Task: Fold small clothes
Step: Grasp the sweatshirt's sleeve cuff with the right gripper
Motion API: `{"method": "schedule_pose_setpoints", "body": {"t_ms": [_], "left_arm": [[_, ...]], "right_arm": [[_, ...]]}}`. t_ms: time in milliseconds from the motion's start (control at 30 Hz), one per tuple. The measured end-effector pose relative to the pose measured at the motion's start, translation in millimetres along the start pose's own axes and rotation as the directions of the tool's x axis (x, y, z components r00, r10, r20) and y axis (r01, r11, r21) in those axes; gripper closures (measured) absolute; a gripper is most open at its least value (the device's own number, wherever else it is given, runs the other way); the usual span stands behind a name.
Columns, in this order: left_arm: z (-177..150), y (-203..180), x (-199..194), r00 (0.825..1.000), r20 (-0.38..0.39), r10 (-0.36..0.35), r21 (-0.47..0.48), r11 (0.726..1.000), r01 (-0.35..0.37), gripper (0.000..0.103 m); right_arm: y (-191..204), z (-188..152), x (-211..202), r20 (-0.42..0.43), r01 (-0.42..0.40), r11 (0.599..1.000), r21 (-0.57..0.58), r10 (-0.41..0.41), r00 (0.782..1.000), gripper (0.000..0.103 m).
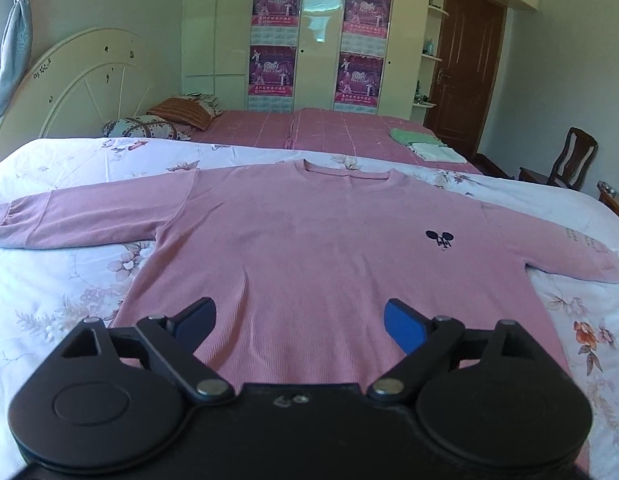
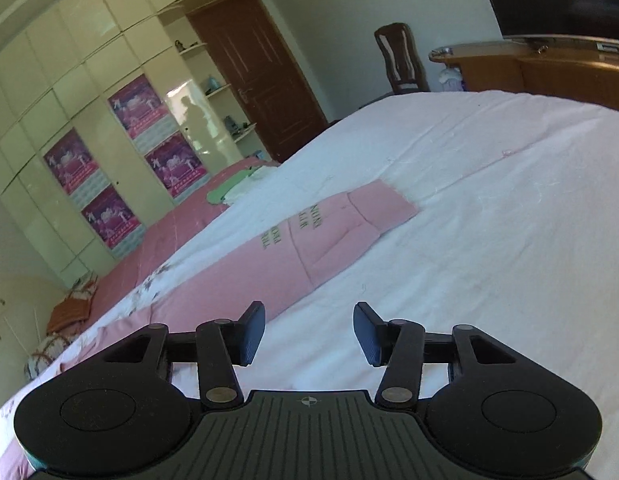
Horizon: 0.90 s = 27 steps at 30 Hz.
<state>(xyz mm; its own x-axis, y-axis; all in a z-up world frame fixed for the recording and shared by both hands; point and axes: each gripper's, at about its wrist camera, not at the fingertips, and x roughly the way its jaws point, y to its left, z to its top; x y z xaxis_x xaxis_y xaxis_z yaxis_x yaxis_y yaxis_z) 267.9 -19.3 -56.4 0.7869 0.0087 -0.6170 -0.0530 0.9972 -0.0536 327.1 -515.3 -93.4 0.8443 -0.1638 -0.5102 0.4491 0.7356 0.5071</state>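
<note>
A pink long-sleeved sweater (image 1: 309, 248) lies flat and face up on the floral bedspread (image 1: 61, 280), collar away from me, both sleeves spread out. A small dark logo (image 1: 439, 239) sits on its chest. My left gripper (image 1: 299, 322) is open and empty, hovering over the sweater's bottom hem. In the right wrist view the sweater's sleeve (image 2: 309, 236) with green lettering stretches across the white bedspread (image 2: 489, 220). My right gripper (image 2: 309, 334) is open and empty, just off the sleeve's near edge, above the bedspread.
A pink checked blanket (image 1: 329, 128) covers the far half of the bed. Folded green and white clothes (image 1: 425, 144) lie on it. Pillows (image 1: 157, 124) and the headboard are at far left. A wardrobe, brown door (image 1: 465, 60) and chair (image 1: 569, 160) stand beyond.
</note>
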Motion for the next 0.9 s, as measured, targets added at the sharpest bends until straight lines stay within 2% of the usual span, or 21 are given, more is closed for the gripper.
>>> {"method": "schedule_pose_setpoints", "body": {"t_ms": [233, 467, 500, 533, 600, 633, 667, 700, 767, 800, 833, 867, 900], "left_arm": [[10.8, 0.6, 52.1, 0.995, -0.082, 0.05, -0.01, 0.999, -0.051, 0.017], [12.4, -7.2, 81.4, 0.988, -0.136, 0.078, -0.009, 0.997, -0.079, 0.017], [13.2, -8.0, 84.8, 0.986, -0.144, 0.081, -0.006, 0.997, -0.082, 0.017], [13.3, -9.1, 86.7, 0.985, -0.15, 0.083, -0.004, 0.996, -0.084, 0.017], [14.9, -10.9, 88.5, 0.983, -0.159, 0.09, 0.001, 0.996, -0.091, 0.017], [15.7, -10.8, 87.2, 0.983, -0.156, 0.094, 0.004, 0.995, -0.095, 0.017], [17.3, -10.3, 85.8, 0.984, -0.151, 0.099, 0.008, 0.995, -0.099, 0.017], [18.8, -9.5, 84.0, 0.984, -0.145, 0.107, 0.015, 0.994, -0.106, 0.017], [20.7, -6.0, 80.7, 0.983, -0.129, 0.128, 0.03, 0.992, -0.125, 0.015], [20.6, -2.6, 79.1, 0.983, -0.126, 0.137, 0.035, 0.99, -0.134, 0.015], [20.4, 1.0, 78.3, 0.981, -0.129, 0.143, 0.036, 0.99, -0.14, 0.015], [20.1, 4.8, 77.1, 0.98, -0.134, 0.15, 0.034, 0.989, -0.147, 0.015], [19.9, 10.1, 74.8, 0.978, -0.133, 0.158, 0.025, 0.987, -0.156, 0.015]], "right_arm": [[-54.4, 39.5, 79.9, -0.018, 0.01, 0.982, 0.187, -0.007, 1.0, 0.053], [-99.8, 54.0, 101.2, -0.028, -0.007, 0.943, 0.333, 0.018, 0.999, 0.054], [-102.2, 55.3, 101.2, -0.028, -0.008, 0.942, 0.334, 0.018, 0.999, 0.059], [-103.5, 56.5, 102.2, -0.035, 0.0, 0.942, 0.335, 0.013, 0.999, 0.07], [-112.5, 59.8, 103.2, -0.04, 0.002, 0.936, 0.353, 0.013, 0.999, 0.081], [-115.7, 60.9, 102.5, -0.048, 0.016, 0.936, 0.352, 0.001, 0.999, 0.094], [-117.5, 63.1, 100.5, -0.058, 0.03, 0.938, 0.344, -0.011, 0.998, 0.097], [-112.9, 66.0, 94.5, -0.047, 0.038, 0.947, 0.318, -0.024, 0.999, 0.097], [-97.3, 72.9, 74.8, 0.035, 0.015, 0.981, 0.192, -0.022, 0.999, 0.098], [-92.4, 72.1, 78.0, 0.02, 0.048, 0.987, 0.151, -0.052, 0.998, 0.098], [-97.7, 69.5, 85.6, -0.044, 0.1, 0.98, 0.171, -0.094, 0.995, 0.098], [-104.0, 67.1, 87.6, -0.069, 0.118, 0.971, 0.206, -0.106, 0.992, 0.098], [-101.6, 65.5, 82.7, -0.052, 0.114, 0.974, 0.196, -0.106, 0.993, 0.098]]}}
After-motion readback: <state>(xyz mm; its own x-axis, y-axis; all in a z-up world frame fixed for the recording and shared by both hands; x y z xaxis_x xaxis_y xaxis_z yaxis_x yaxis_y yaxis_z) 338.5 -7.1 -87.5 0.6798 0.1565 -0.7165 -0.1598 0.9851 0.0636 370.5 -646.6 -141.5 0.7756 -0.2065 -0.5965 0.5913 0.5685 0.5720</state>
